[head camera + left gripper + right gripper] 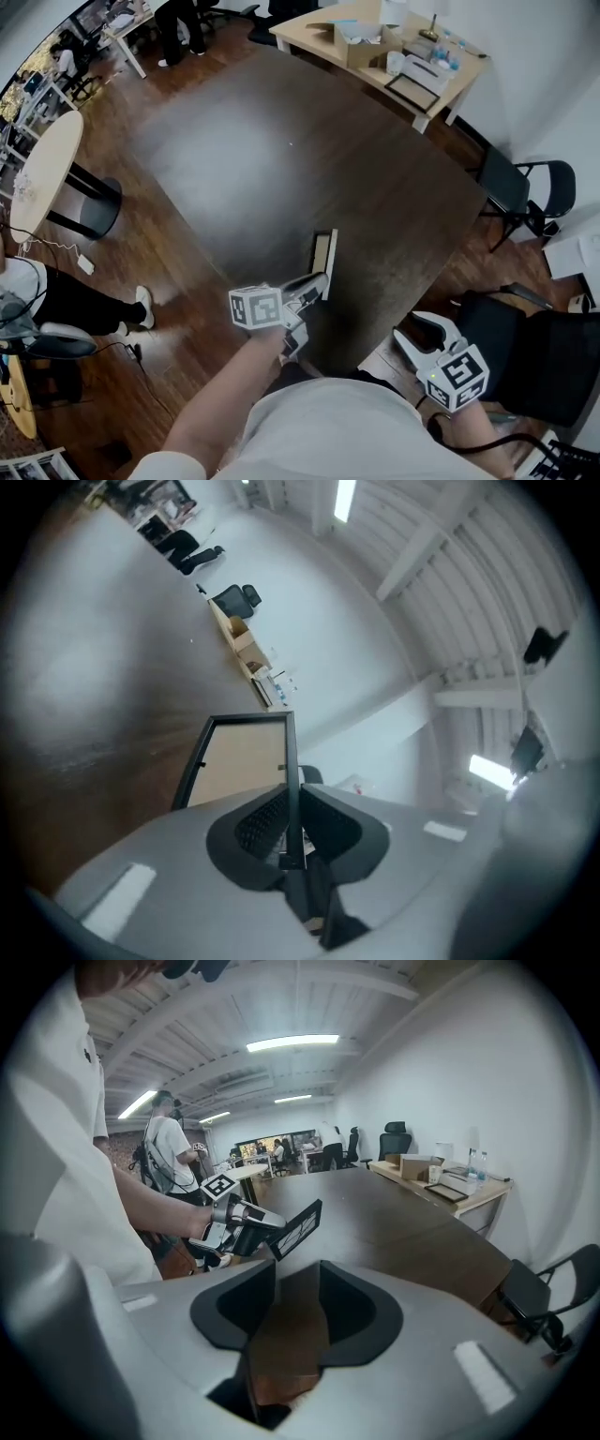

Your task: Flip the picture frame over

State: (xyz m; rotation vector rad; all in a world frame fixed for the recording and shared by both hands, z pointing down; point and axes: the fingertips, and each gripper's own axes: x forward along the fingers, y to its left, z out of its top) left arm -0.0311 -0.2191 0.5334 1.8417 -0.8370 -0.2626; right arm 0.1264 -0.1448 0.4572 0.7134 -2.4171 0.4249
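Note:
The black-rimmed picture frame (pixel 324 253) is held up on edge over the near part of the dark table (pixel 281 159). My left gripper (pixel 314 286) is shut on its near rim. In the left gripper view the rim runs straight between the jaws of the left gripper (pixel 291 827), and the frame's tan panel (pixel 246 761) faces left. In the right gripper view the frame (pixel 298 1229) tilts up from the left gripper (pixel 246 1224), its glossy face toward this camera. My right gripper (pixel 417 333) hangs off the table's near right edge, and in its own view the right gripper (pixel 292 1312) is open and holds nothing.
A light wooden desk (pixel 309 33) with boxes and bottles stands past the far end of the table. A black chair (pixel 525 187) is at the right, a round pale table (pixel 42 169) at the left. A person's legs (pixel 84 305) stand on the floor at left.

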